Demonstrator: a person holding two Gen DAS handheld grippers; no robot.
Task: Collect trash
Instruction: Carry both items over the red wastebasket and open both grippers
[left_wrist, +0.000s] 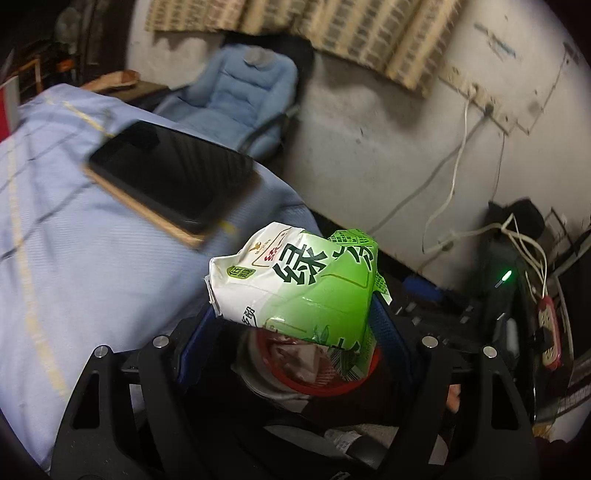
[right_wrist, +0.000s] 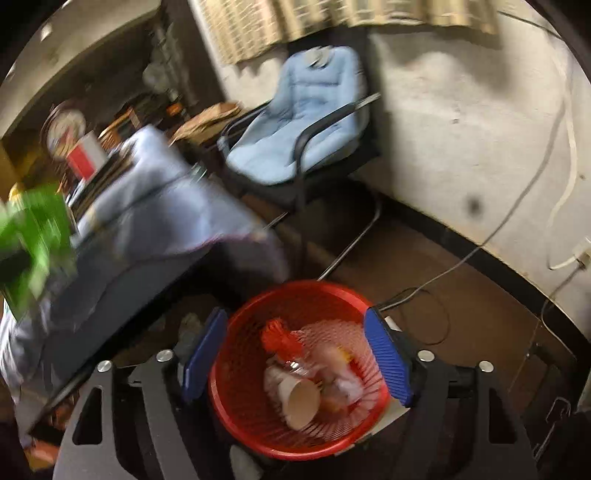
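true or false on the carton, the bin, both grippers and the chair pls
1. The left gripper holds a crumpled green-and-white carton. True.
2. The red mesh bin is empty. False: it holds a paper cup and other trash.
3. The right gripper grips a paper cup. False: its jaws stand open, with nothing held between them.
4. A blue padded chair stands by the wall. True.
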